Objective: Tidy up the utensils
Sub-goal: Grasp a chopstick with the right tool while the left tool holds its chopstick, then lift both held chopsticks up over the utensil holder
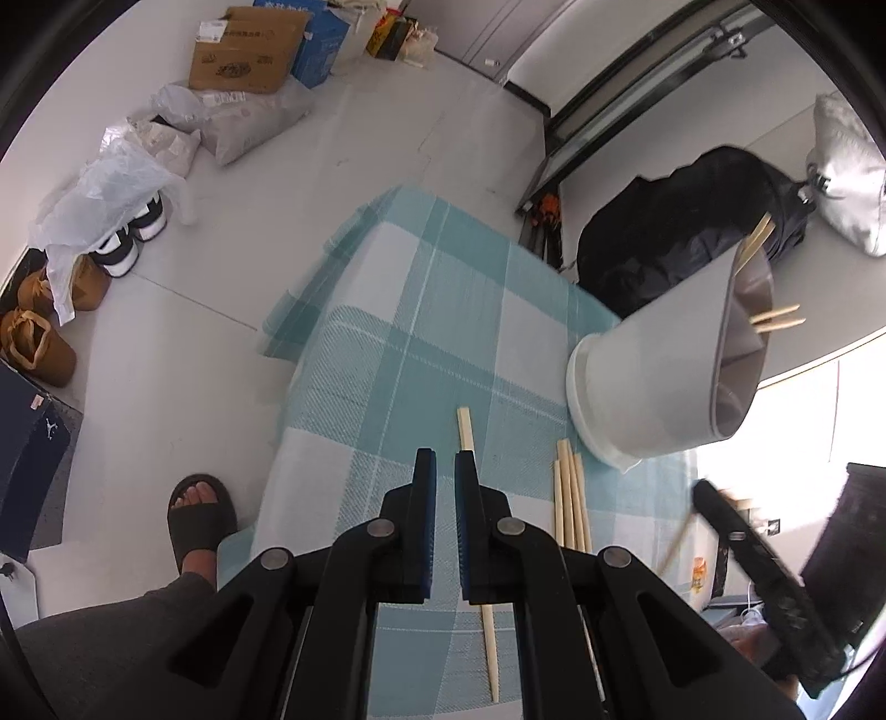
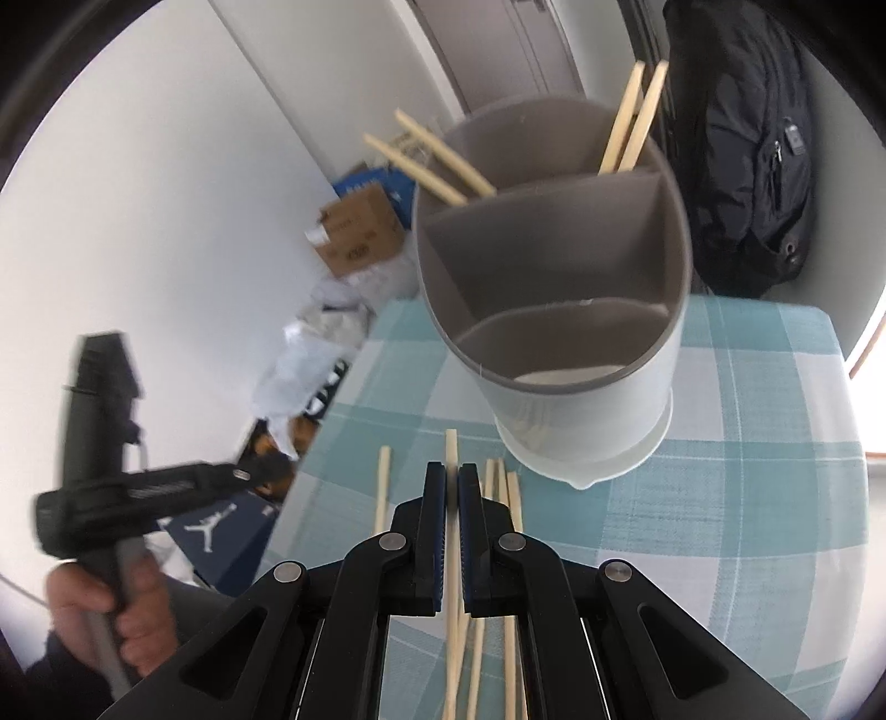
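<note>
A grey utensil holder (image 2: 554, 332) with three compartments stands on the teal checked tablecloth (image 2: 747, 471); it also shows in the left wrist view (image 1: 664, 365). Chopsticks (image 2: 437, 160) lean in its far compartments. My right gripper (image 2: 452, 471) is shut on a wooden chopstick (image 2: 452, 448), held just in front of the holder. Loose chopsticks (image 2: 509, 498) lie on the cloth beneath it. My left gripper (image 1: 446, 459) is almost closed and empty above the cloth, with one chopstick (image 1: 466, 429) lying beside its right finger and more chopsticks (image 1: 570, 498) to the right.
The table edge drops to a floor with cardboard boxes (image 1: 243, 52), plastic bags (image 1: 111, 183), shoes and my sandalled foot (image 1: 199, 515). A black backpack (image 2: 742, 149) sits behind the table. The other handheld gripper appears blurred at the left in the right wrist view (image 2: 111, 498).
</note>
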`<state>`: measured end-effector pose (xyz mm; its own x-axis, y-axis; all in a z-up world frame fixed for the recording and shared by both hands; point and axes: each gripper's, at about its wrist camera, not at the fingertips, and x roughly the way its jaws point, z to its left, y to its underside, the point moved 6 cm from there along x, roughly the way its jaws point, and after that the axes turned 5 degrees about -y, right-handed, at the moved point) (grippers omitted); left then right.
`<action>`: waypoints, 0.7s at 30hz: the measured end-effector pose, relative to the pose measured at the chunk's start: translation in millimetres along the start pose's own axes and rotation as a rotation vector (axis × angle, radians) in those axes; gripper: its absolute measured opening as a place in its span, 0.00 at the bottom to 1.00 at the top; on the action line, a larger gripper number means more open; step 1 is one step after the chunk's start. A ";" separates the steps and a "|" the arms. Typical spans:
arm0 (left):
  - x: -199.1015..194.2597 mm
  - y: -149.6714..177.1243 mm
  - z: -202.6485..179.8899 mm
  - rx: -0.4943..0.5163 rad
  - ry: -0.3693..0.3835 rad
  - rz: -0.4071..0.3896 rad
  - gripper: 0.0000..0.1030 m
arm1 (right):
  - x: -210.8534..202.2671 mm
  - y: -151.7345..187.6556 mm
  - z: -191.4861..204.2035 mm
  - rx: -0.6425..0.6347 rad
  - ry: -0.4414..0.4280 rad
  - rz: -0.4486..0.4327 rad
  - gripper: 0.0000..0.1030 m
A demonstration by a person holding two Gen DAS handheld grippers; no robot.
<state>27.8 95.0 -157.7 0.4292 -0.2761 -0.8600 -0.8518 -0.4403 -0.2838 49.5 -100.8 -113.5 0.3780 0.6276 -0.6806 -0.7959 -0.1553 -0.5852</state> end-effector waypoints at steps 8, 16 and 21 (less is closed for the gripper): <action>22.9 2.2 -18.3 0.033 -0.047 0.060 0.42 | -48.3 -6.1 -11.8 0.035 -0.083 -0.122 0.03; 41.1 -1.2 -23.8 0.077 -0.214 0.054 0.43 | -82.8 -11.8 -24.8 0.051 -0.084 -0.250 0.03; 43.6 -3.1 -29.8 0.155 -0.341 0.005 0.42 | -103.5 -15.1 -33.6 0.068 -0.060 -0.315 0.03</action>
<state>58.1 58.9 -181.7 0.3224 0.0342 -0.9460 -0.9001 -0.2982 -0.3176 38.2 -189.0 -49.0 0.5837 0.6807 -0.4427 -0.6750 0.1036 -0.7305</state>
